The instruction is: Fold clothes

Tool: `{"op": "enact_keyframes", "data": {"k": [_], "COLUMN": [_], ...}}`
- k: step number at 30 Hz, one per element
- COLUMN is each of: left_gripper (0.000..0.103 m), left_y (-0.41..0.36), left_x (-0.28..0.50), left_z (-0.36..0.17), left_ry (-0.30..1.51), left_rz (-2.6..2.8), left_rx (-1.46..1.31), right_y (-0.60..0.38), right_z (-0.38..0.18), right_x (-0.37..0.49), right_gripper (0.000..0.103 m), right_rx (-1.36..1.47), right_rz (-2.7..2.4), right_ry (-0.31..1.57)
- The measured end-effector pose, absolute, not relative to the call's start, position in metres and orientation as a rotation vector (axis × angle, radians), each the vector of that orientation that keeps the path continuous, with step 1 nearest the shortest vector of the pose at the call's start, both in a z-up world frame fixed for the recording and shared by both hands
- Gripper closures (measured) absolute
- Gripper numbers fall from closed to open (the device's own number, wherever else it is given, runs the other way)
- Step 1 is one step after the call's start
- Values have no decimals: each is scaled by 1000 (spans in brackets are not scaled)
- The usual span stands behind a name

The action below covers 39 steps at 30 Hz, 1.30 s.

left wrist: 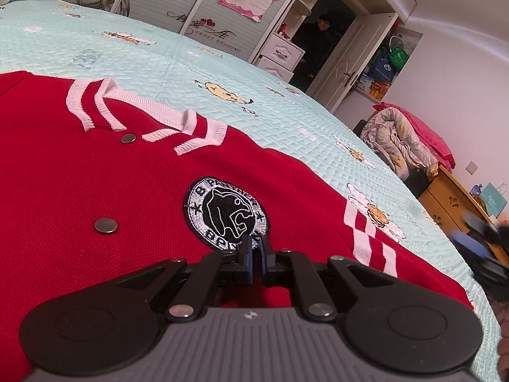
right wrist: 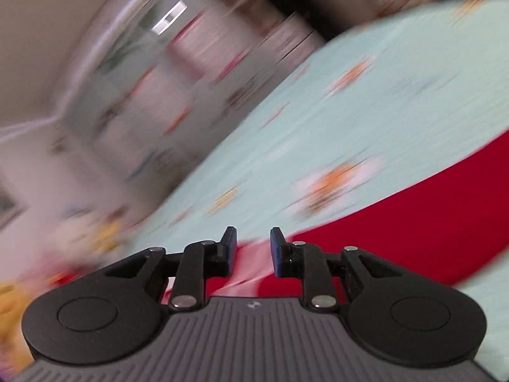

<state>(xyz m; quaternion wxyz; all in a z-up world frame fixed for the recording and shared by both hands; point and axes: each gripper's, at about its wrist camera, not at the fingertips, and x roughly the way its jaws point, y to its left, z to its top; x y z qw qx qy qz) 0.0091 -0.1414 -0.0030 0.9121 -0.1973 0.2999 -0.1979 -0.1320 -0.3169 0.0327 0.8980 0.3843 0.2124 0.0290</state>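
Through the left wrist camera I see the red jacket (left wrist: 95, 175) lying flat on the mint-green bedspread (left wrist: 159, 57), front side up, with its white-striped collar (left wrist: 152, 117) toward the far side and a round black-and-white badge (left wrist: 226, 213) on the chest. Two metal snap buttons (left wrist: 106, 225) sit along the front. A sleeve with white stripes (left wrist: 370, 242) reaches toward the right edge of the bed. My left gripper (left wrist: 254, 254) hovers just over the lower rim of the badge, its fingers nearly pressed together with only a thin slit between them; I cannot tell whether any cloth is caught in that slit.

The right wrist camera is heavily smeared, so detail is poor. My right gripper (right wrist: 253, 242) has its fingers (right wrist: 229, 242) spread apart with a clear gap. Pinkish-white and red cloth shows in that gap, but the pads do not press on it. The jacket's red fabric (right wrist: 413, 222) spreads to the right of it over the bedspread (right wrist: 350, 111).
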Motion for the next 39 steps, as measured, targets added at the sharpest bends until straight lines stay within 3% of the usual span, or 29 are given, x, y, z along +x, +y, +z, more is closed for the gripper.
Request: {"op": "enact_keyframes", "data": {"k": [4, 5, 9, 12, 16, 20, 22, 24, 27, 29, 31, 33, 34, 39], "left_gripper": [93, 93, 93, 93, 93, 93, 93, 93, 93, 93, 93, 93, 93, 93], "left_y": [-141, -141, -144, -144, -144, -143, -143, -144, -144, -144, -143, -143, -143, -142], "left_x": [8, 8, 10, 10, 10, 10, 10, 11, 11, 11, 11, 11, 12, 12], "left_z": [-3, -3, -2, -2, -2, -2, -2, -2, -2, -3, -3, -3, -3, -4], "left_ry": [618, 618, 615, 615, 616, 616, 616, 616, 615, 615, 615, 615, 615, 616], "left_rz": [-408, -408, -403, -403, -404, -406, -407, -407, -406, -407, -408, -408, -409, -411], "left_rx": [-406, -406, -401, -401, -404, -409, -411, -412, -410, -412, -415, -417, -419, -425], "right_y": [-278, -280, -288, -272, -239, -232, -253, -271, -263, -238, -211, -197, -203, -214], "right_z": [6, -6, -10, 15, 20, -1, -14, -16, 6, 11, 12, 10, 7, 12], "right_x": [-66, -64, -81, -82, -32, 9, 14, 10, 2, 10, 21, 34, 39, 41], "right_gripper": [80, 103, 103, 96, 79, 82, 103, 103, 92, 82, 79, 83, 103, 97], "right_rx": [842, 847, 847, 765, 759, 763, 831, 895, 840, 793, 742, 674, 688, 749], "right_rz": [195, 159, -52, -49, 166, 197, 116, 11, 32, 182, 329, 328, 257, 146], "right_ry": [605, 634, 621, 534, 614, 705, 690, 628, 566, 628, 710, 762, 755, 657]}}
